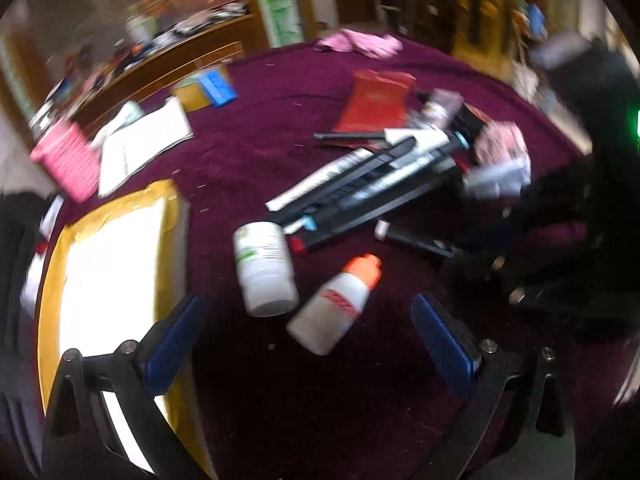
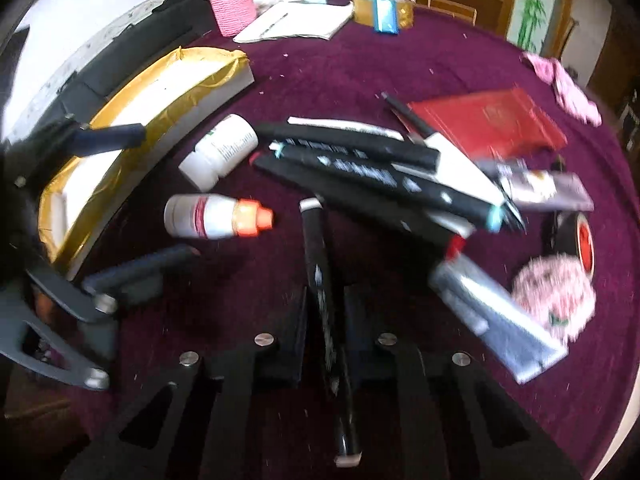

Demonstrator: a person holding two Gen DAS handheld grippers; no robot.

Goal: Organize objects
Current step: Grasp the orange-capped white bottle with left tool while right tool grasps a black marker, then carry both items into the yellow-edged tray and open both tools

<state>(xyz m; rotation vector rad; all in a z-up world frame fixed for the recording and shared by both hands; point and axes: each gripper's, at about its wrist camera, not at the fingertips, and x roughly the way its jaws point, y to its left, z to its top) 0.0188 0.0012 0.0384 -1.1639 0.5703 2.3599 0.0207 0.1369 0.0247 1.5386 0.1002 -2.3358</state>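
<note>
On the maroon cloth (image 1: 248, 148) lies a small white bottle with an orange cap (image 1: 332, 304). My left gripper (image 1: 308, 320) hangs open just above it, its blue pads (image 1: 176, 344) wide on either side and touching nothing. A white pill bottle (image 1: 264, 268) lies beside it. In the right wrist view my right gripper (image 2: 326, 294) is shut on a black marker (image 2: 316, 240) with a white end cap. A pile of black markers (image 2: 372, 168) lies just beyond. The left gripper (image 2: 164, 190) straddles the orange-capped bottle (image 2: 216, 216) at the left. The right gripper (image 1: 480, 264) shows dark at the right of the left wrist view.
A yellow padded envelope (image 1: 112, 260) lies at the left. A red booklet (image 2: 488, 120), a silver tube (image 2: 496, 320), a pink floral ball (image 2: 556, 292) and a tape roll (image 2: 576, 236) crowd the right. A pink knitted cup (image 2: 232, 0) and papers (image 2: 296, 20) stand at the back.
</note>
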